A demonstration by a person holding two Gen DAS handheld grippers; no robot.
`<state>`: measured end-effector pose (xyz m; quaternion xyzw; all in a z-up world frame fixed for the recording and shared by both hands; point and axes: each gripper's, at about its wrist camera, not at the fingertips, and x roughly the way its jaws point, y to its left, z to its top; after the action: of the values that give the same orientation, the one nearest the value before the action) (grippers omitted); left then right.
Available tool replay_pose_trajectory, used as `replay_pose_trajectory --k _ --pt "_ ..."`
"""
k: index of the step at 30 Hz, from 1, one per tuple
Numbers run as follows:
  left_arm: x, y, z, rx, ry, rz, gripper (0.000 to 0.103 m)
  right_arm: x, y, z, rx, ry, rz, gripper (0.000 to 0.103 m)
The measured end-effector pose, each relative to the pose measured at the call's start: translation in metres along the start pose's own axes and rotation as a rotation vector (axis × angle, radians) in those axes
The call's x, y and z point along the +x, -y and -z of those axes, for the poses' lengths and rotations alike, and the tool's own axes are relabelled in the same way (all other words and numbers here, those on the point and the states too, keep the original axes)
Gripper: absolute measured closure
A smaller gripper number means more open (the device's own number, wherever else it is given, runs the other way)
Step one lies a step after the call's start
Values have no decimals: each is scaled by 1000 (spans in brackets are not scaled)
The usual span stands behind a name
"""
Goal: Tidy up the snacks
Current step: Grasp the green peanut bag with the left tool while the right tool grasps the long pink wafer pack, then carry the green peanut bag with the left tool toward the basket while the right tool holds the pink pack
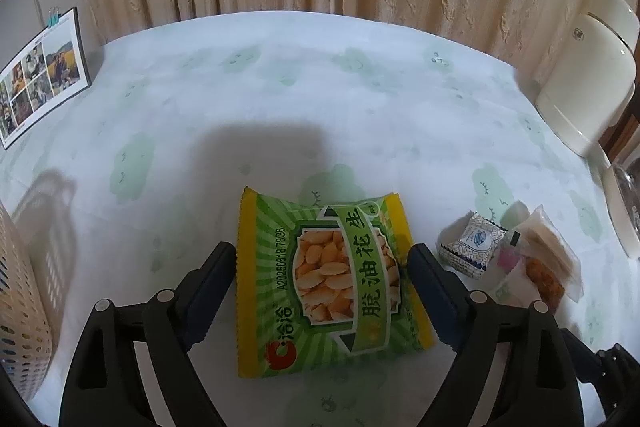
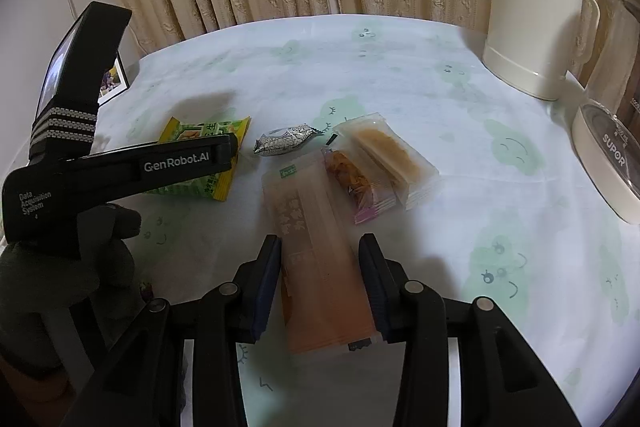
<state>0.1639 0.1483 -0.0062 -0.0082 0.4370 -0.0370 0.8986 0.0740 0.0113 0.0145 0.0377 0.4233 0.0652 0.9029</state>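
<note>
Left wrist view, glossy green peanut packet [image 1: 332,283], between matte black fingers [image 1: 212,279]

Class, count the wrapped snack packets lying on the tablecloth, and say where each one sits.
5: green peanut packet left, silver patterned one beside it, long orange one between the right gripper fingers, pink-ended one and pale one behind. Others may be hidden.

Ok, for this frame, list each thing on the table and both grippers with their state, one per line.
Left gripper: open, fingers either side of the peanut bag.
Peanut bag: sealed, flat on the table.
Right gripper: open, fingers flanking the orange packet.
Orange packet: sealed, lying flat.
Silver candy: wrapped, untouched.
Floss packet: sealed, beside the clear packet.
Clear packet: sealed, flat.
Basket: upright at the table edge.
Kettle: upright, lid shut.
</note>
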Motion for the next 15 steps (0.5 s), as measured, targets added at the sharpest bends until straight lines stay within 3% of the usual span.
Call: replay_pose_trajectory --k 5,10,11,13,15 --pt "1 0 -1 16 6 8 18 0 -1 0 -8 2 8 63" --pt "-7 -6 -1 10 29 63 40 0 -2 1 -5 3 9 66" --pt "-10 -7 -1 12 46 61 52 -1 -2 1 -3 3 8 67" --pt "-17 -12 -1 -1 59 83 67 -1 -2 1 1 5 2 68" --pt "-21 -20 -2 -21 61 101 69 -1 -2 1 3 6 -5 69"
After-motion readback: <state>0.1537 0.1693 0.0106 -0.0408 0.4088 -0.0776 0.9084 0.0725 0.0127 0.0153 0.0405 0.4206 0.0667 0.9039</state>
